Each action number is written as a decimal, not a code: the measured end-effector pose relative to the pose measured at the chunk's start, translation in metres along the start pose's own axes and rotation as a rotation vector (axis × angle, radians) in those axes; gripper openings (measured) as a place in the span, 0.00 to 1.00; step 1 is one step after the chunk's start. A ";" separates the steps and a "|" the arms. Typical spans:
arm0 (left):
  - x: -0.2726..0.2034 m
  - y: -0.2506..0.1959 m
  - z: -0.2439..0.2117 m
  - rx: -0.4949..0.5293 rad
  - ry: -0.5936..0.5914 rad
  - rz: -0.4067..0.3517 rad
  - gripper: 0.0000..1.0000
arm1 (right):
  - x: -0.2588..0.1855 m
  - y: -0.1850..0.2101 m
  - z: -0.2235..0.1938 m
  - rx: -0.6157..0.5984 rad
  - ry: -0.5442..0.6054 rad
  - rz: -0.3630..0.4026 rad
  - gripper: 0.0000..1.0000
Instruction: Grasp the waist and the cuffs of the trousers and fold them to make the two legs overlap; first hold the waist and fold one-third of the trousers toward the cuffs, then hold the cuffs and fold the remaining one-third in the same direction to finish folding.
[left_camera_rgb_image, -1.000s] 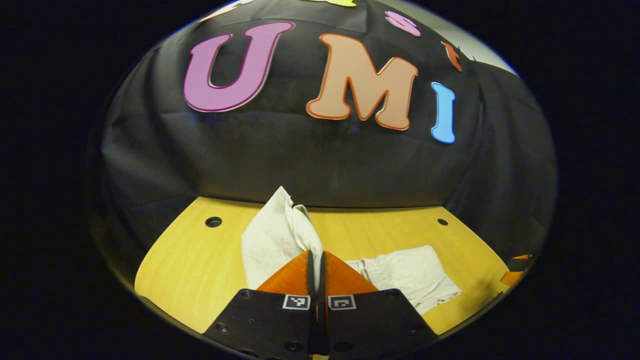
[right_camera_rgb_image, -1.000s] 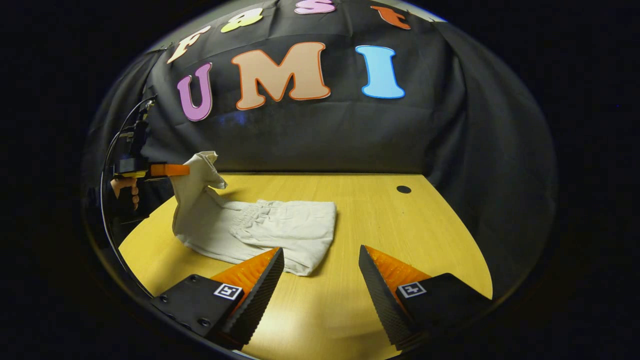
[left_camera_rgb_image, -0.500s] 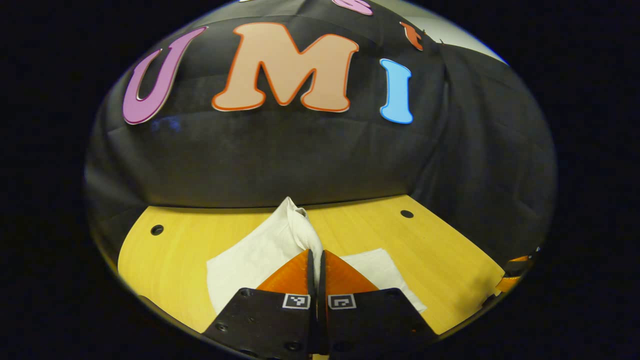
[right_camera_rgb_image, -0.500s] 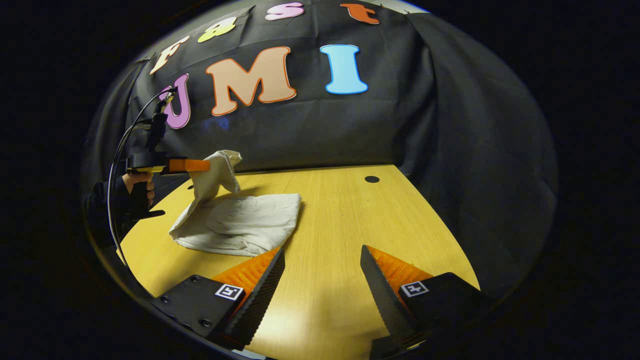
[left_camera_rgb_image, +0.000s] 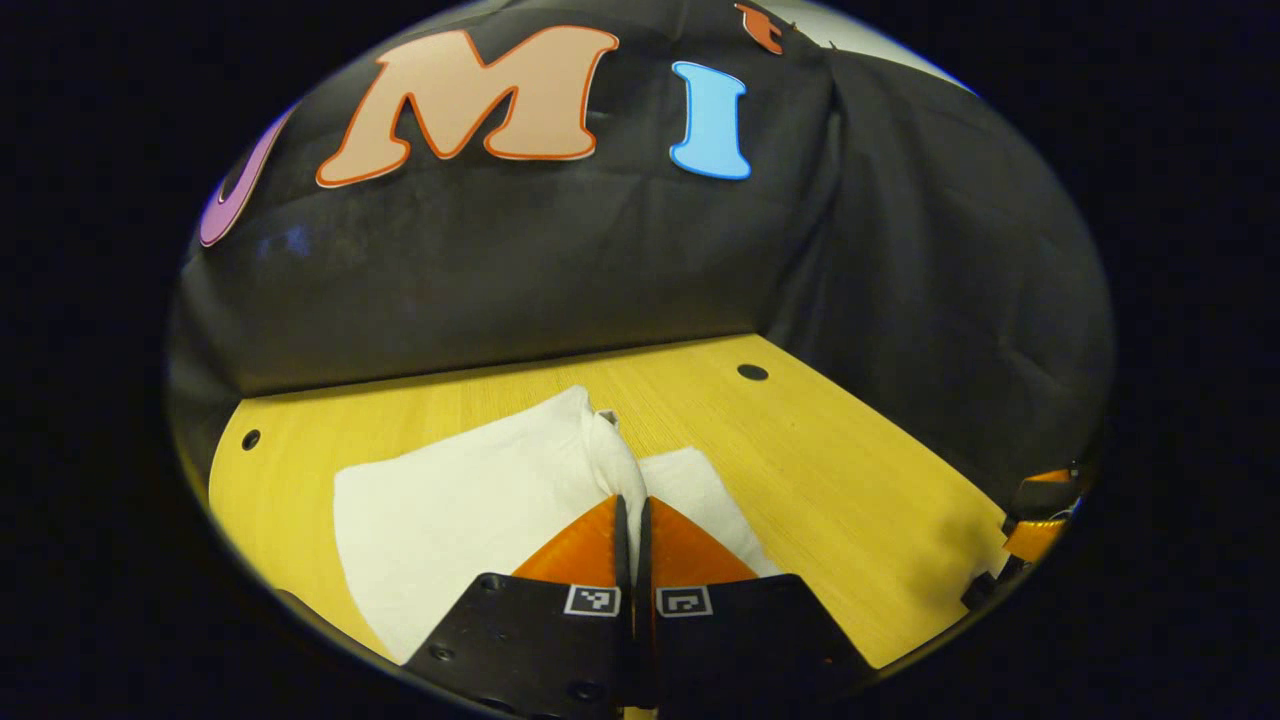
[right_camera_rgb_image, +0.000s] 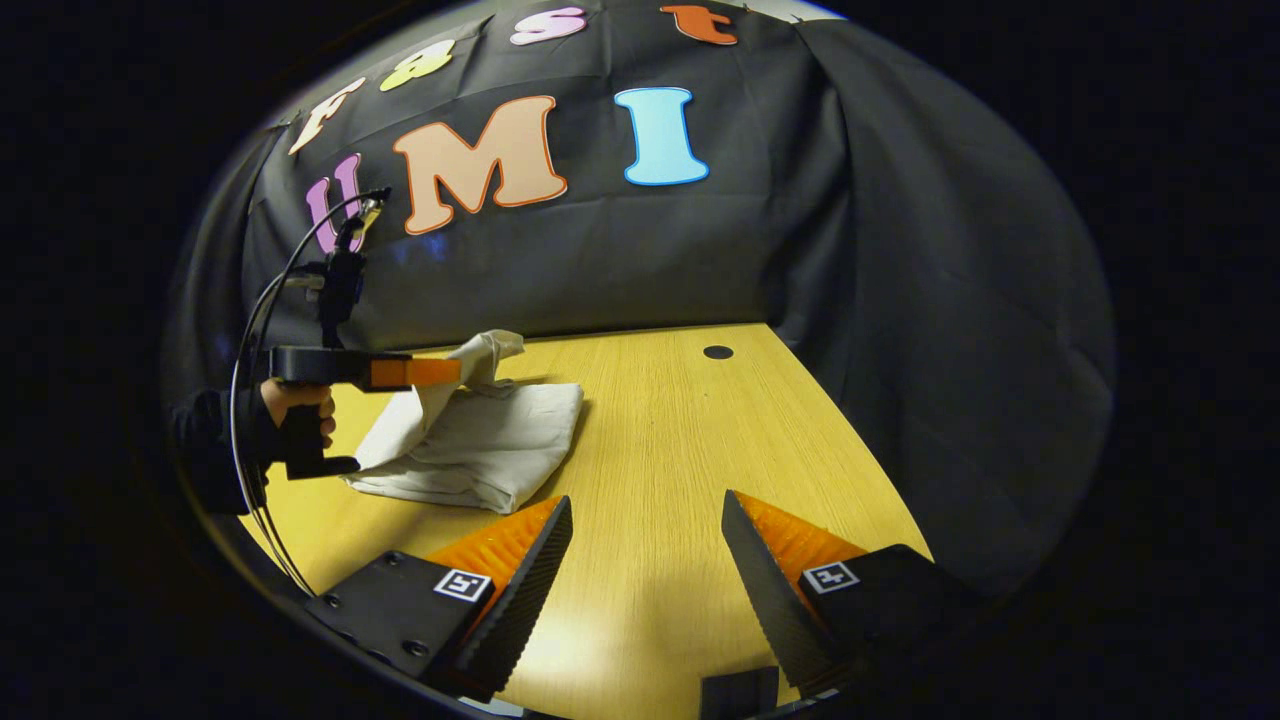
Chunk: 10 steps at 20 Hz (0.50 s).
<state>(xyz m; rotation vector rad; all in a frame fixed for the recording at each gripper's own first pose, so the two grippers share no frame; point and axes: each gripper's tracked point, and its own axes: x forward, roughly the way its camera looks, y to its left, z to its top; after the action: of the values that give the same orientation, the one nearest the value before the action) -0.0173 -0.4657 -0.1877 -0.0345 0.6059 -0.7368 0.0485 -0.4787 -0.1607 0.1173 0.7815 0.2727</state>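
Observation:
The cream trousers (right_camera_rgb_image: 480, 440) lie folded into a thick stack on the yellow wooden table (right_camera_rgb_image: 680, 440). My left gripper (left_camera_rgb_image: 633, 505) is shut on the cuff end of the trousers (left_camera_rgb_image: 600, 450), holding it just above the folded stack. In the right gripper view that left gripper (right_camera_rgb_image: 450, 372) comes in from the left, held by a hand (right_camera_rgb_image: 295, 400), with the cloth hanging from its tips. My right gripper (right_camera_rgb_image: 645, 505) stands open over bare table, to the right of the stack and apart from it.
The black cloth wall (right_camera_rgb_image: 620, 270) closes the table at the back and right. Small round holes (right_camera_rgb_image: 717, 352) sit in the tabletop near the back edge. A cable (right_camera_rgb_image: 255, 330) loops up from the left gripper's handle.
The left gripper has carried the cuff end rightward and down over the stack, so the lifted cloth stands lower. The right gripper has stayed open and drifted slightly right.

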 end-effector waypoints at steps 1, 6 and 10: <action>0.002 -0.002 -0.008 0.007 0.006 0.004 0.00 | 0.001 0.002 0.000 -0.001 0.003 0.008 0.92; -0.005 -0.018 -0.039 0.049 0.019 -0.014 0.08 | 0.011 0.022 0.001 -0.034 0.008 0.068 0.92; -0.029 -0.024 -0.032 0.084 -0.026 -0.018 0.77 | 0.015 0.046 0.021 -0.072 -0.029 0.118 0.92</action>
<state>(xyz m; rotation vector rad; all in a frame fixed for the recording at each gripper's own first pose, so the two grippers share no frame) -0.0663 -0.4594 -0.1940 0.0280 0.5503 -0.7777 0.0642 -0.4309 -0.1465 0.0996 0.7358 0.4098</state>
